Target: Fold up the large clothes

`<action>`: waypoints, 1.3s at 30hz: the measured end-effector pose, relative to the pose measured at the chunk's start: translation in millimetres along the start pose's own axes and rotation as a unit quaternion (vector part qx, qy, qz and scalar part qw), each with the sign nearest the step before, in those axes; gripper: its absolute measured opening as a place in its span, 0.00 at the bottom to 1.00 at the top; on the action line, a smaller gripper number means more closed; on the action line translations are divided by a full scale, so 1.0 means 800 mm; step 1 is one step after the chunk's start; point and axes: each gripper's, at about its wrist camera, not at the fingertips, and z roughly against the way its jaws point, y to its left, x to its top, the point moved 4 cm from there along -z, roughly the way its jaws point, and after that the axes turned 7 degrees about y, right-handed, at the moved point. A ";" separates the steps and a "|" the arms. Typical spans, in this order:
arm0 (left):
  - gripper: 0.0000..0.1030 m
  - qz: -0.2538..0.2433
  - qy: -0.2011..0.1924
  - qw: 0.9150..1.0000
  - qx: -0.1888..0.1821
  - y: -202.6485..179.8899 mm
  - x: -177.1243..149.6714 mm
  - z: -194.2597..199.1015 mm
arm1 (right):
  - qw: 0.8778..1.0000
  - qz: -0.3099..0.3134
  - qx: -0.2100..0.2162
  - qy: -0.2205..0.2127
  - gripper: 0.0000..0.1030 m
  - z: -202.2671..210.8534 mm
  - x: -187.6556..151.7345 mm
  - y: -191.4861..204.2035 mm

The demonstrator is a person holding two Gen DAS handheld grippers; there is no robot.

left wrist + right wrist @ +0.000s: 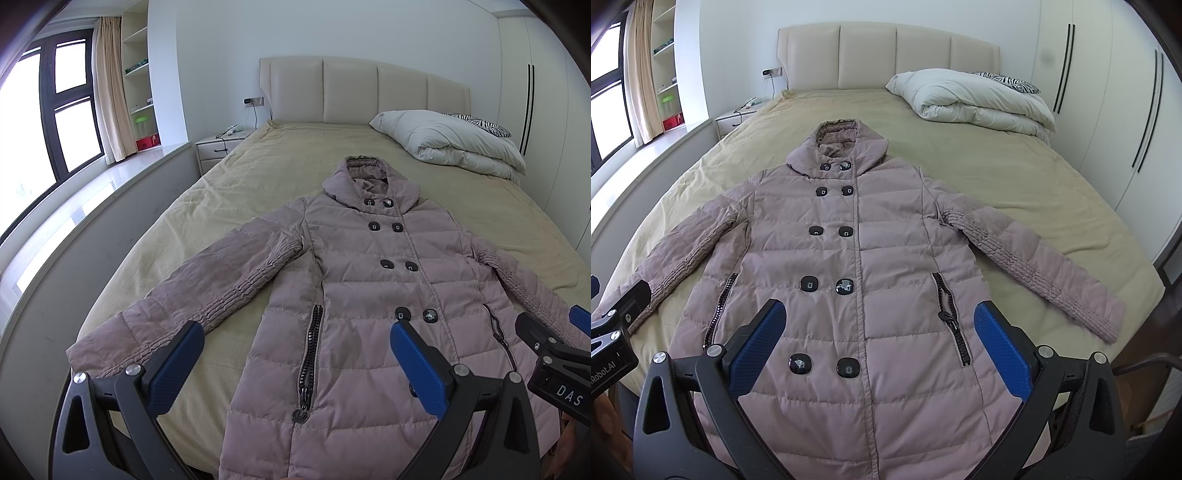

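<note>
A long mauve quilted hooded coat [354,280] lies flat, front up and buttoned, on the bed, sleeves spread to both sides; it also shows in the right wrist view [879,258]. My left gripper [295,350] is open and empty, above the coat's lower left part near the left pocket zip [310,350]. My right gripper [877,332] is open and empty, above the coat's lower middle, over the bottom buttons. The right gripper also shows at the right edge of the left wrist view [550,328], and the left gripper's body at the left edge of the right wrist view.
The bed [295,155] has a beige cover and a padded headboard [886,55]. A folded white duvet [975,98] and a zebra pillow [1008,81] lie at the head, right side. A nightstand [221,146] and window ledge [92,206] are left; wardrobes [1108,110] stand right.
</note>
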 end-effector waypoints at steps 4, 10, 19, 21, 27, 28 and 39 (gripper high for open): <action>1.00 0.000 0.000 1.000 -0.001 0.000 -0.001 -0.001 | 1.000 0.000 0.000 0.000 1.00 0.003 0.002 -0.002; 1.00 0.001 0.001 1.000 0.000 0.000 -0.001 -0.002 | 1.000 0.000 0.001 0.001 1.00 0.002 0.000 0.000; 1.00 0.010 0.003 1.000 0.000 0.003 -0.012 -0.012 | 1.000 0.001 0.002 0.005 1.00 -0.007 -0.008 0.002; 1.00 0.012 0.007 1.000 -0.003 0.010 -0.013 -0.014 | 1.000 0.001 0.004 0.007 1.00 -0.010 -0.010 0.005; 1.00 0.151 0.057 0.982 -0.094 0.101 -0.038 -0.050 | 0.998 -0.014 0.059 0.024 1.00 -0.021 -0.014 0.011; 1.00 0.182 0.056 0.976 -0.109 0.123 -0.044 -0.057 | 0.997 -0.017 0.075 0.027 1.00 -0.024 -0.014 0.014; 0.96 0.534 0.024 0.825 -0.184 0.324 -0.157 -0.105 | 0.980 -0.038 0.190 0.056 1.00 -0.051 -0.016 0.044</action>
